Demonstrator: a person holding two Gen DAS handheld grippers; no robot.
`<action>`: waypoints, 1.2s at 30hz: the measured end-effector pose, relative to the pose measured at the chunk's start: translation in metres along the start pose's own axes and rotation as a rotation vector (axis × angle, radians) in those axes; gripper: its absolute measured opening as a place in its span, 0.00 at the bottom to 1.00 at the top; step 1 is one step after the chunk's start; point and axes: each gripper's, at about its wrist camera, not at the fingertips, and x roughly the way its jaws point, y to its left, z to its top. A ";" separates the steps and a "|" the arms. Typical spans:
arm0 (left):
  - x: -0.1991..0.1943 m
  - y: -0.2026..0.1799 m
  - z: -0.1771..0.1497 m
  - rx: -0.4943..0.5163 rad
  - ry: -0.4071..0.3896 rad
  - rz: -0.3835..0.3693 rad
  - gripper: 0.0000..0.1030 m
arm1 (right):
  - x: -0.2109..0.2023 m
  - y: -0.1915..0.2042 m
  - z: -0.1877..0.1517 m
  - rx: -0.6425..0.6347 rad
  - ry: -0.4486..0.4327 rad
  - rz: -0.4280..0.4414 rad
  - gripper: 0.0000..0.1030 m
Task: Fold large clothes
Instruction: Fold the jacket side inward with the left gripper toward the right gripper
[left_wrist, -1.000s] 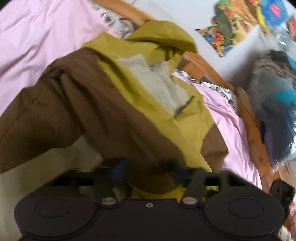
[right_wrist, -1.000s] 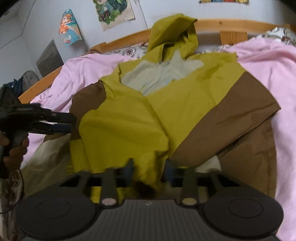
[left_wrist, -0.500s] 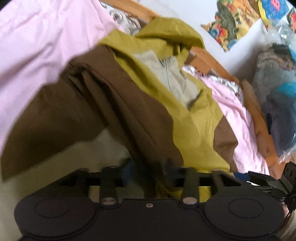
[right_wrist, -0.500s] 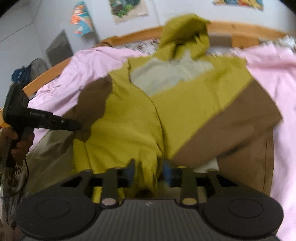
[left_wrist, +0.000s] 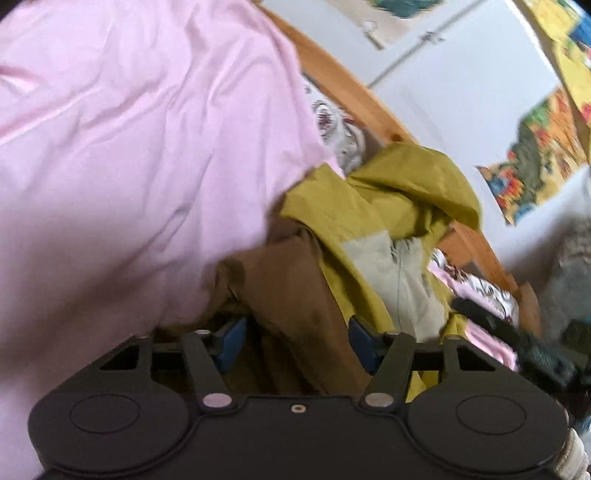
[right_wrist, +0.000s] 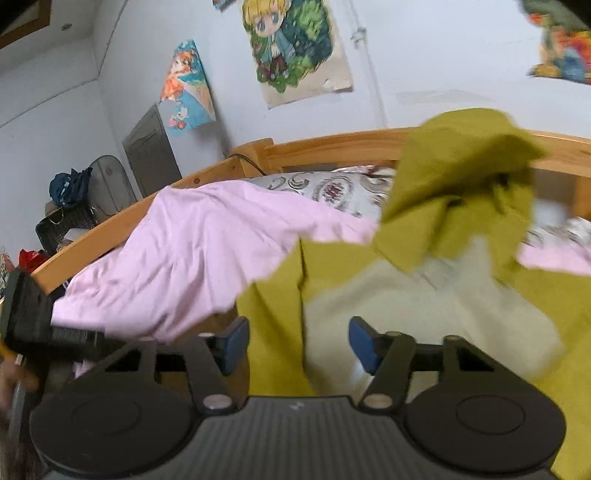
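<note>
Both my tongs, left (left_wrist: 297, 341) and right (right_wrist: 299, 341), have just sprung about halfway open, gripping nothing. Jacket (left_wrist: 295, 291) cloth lies loose between each pair of pads on the pink sheet (left_wrist: 129, 147).

olive-and-brown hooded jacket (left_wrist: 373, 229) lies crumpled on bed.
</note>
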 end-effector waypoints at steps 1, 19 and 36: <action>0.005 0.001 0.003 -0.013 0.004 0.007 0.48 | 0.018 0.002 0.009 -0.003 0.000 0.002 0.56; -0.018 0.051 -0.014 -0.088 -0.193 -0.042 0.04 | 0.160 0.003 0.061 0.036 0.070 0.048 0.01; -0.030 0.034 -0.017 0.113 -0.183 0.112 0.53 | 0.145 -0.014 0.063 0.042 0.084 -0.018 0.48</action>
